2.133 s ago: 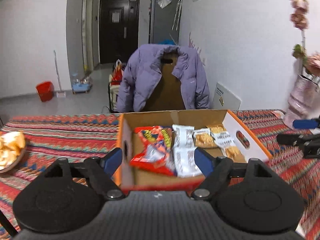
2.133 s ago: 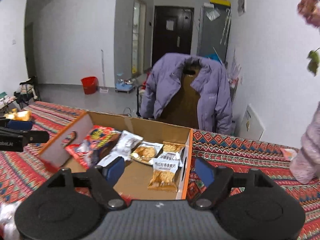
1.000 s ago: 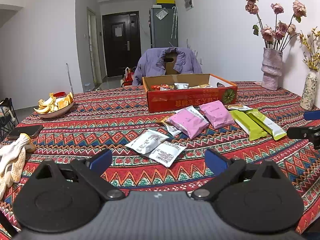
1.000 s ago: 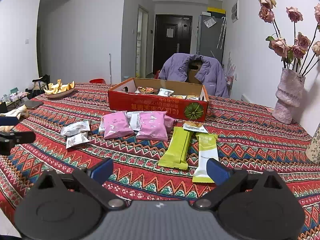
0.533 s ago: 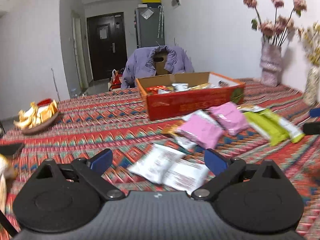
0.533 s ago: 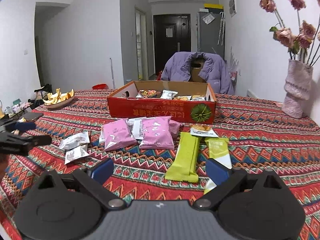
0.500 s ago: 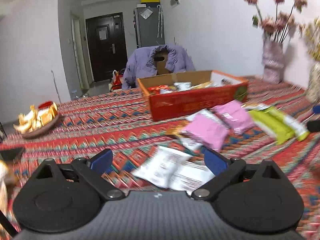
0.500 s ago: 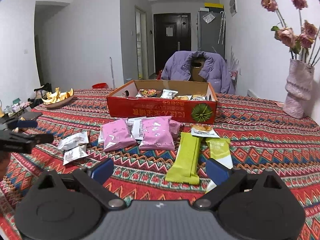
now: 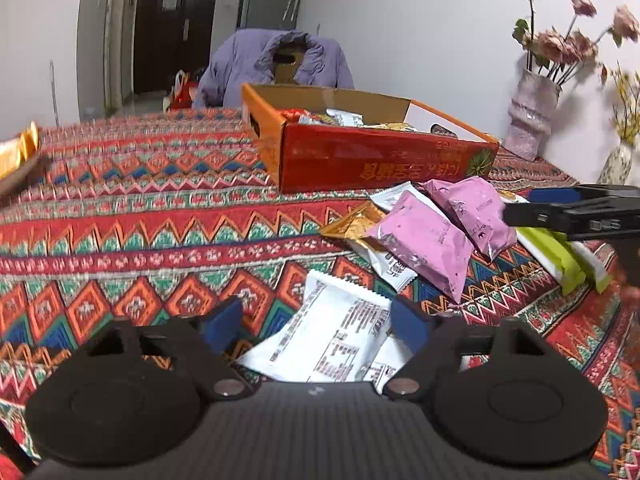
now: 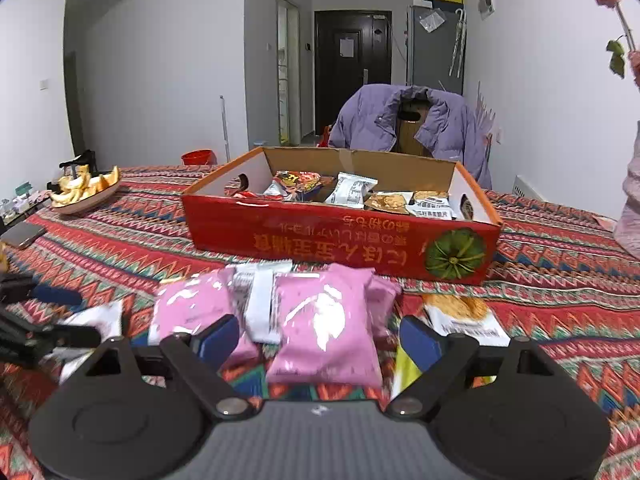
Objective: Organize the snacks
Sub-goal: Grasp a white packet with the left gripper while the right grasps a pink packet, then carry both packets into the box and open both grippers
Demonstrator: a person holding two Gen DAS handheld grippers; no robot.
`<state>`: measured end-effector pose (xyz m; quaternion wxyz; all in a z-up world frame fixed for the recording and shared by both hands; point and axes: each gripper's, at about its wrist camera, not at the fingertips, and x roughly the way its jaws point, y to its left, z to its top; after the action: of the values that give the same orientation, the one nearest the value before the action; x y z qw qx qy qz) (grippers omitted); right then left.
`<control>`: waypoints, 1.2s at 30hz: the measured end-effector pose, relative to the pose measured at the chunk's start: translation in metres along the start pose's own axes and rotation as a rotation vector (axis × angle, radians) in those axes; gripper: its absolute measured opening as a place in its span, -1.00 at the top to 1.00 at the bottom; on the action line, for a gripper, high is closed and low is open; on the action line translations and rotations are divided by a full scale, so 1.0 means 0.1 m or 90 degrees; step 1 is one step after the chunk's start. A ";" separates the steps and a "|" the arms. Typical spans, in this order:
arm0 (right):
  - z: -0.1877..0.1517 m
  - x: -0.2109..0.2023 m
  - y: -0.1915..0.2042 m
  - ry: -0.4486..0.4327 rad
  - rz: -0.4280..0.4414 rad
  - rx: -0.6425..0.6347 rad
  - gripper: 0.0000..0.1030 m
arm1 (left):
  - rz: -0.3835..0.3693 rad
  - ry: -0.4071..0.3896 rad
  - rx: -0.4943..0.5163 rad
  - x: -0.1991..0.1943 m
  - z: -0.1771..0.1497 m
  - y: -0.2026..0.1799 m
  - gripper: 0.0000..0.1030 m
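Observation:
A red cardboard box [image 9: 380,160] [image 10: 340,236] holding several snack packets stands on the patterned tablecloth. Loose snacks lie in front of it. My left gripper [image 9: 316,326] hangs low over a white packet [image 9: 332,332]; its jaws are closing with the packet between them, the pads apart from it. My right gripper [image 10: 320,338] is closing around a pink packet [image 10: 324,328], and its pads are also clear of it. A second pink packet [image 10: 192,312] lies to its left. In the left wrist view the pink packets [image 9: 424,240] and green bars [image 9: 556,256] lie under the right gripper [image 9: 580,212].
A bowl of peels [image 10: 86,192] and a phone [image 10: 24,234] sit at the table's left side. A pink vase with flowers [image 9: 528,120] stands at the right. Behind the box is a chair draped with a purple jacket [image 10: 408,124]. A biscuit packet [image 10: 460,316] lies right of the pink one.
Both grippers have come forward and down, from over the table's near side to just above the loose packets. Both pairs of jaws have narrowed.

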<state>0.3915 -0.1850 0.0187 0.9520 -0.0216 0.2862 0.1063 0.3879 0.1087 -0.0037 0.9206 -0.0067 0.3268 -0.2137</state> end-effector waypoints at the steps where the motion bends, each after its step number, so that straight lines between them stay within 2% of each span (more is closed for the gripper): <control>1: 0.02 0.08 0.00 0.004 -0.003 0.000 -0.68 | -0.009 0.004 -0.006 0.00 -0.01 0.02 -0.43; 5: 0.04 0.28 0.01 0.013 -0.003 0.005 -0.65 | -0.013 0.001 0.036 0.00 -0.05 -0.05 -0.39; 7: 0.03 0.34 0.04 0.020 -0.010 -0.004 -0.32 | -0.017 0.000 0.037 0.00 -0.05 -0.07 -0.06; 8: 0.03 0.35 0.06 0.022 -0.019 -0.009 -0.26 | -0.021 0.001 0.033 0.00 -0.04 -0.07 0.10; 13: 0.00 0.33 0.09 0.030 -0.026 -0.031 -0.20 | -0.020 -0.015 -0.016 -0.12 -0.01 -0.05 0.20; 17: -0.05 0.22 0.11 0.041 -0.021 -0.044 -0.16 | 0.009 -0.040 -0.023 -0.35 0.04 -0.15 0.20; 21: -0.10 -0.10 0.11 0.023 -0.011 -0.031 -0.16 | 0.047 -0.059 -0.037 -0.66 0.05 -0.31 0.20; 27: -0.33 -0.83 0.04 0.003 0.016 0.000 -0.16 | 0.091 -0.058 -0.087 -1.04 -0.08 -0.62 0.20; 31: -0.49 -1.32 -0.01 -0.023 0.018 0.010 -0.16 | 0.077 -0.081 -0.110 -1.27 -0.17 -0.84 0.20; 36: -0.58 -1.71 -0.05 -0.056 0.016 0.002 -0.16 | 0.071 -0.103 -0.089 -1.44 -0.18 -1.13 0.20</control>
<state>0.2218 -0.2286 0.0641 0.9622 -0.0116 0.2446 0.1190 0.2332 0.0651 0.0857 0.9518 -0.0695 0.2654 -0.1374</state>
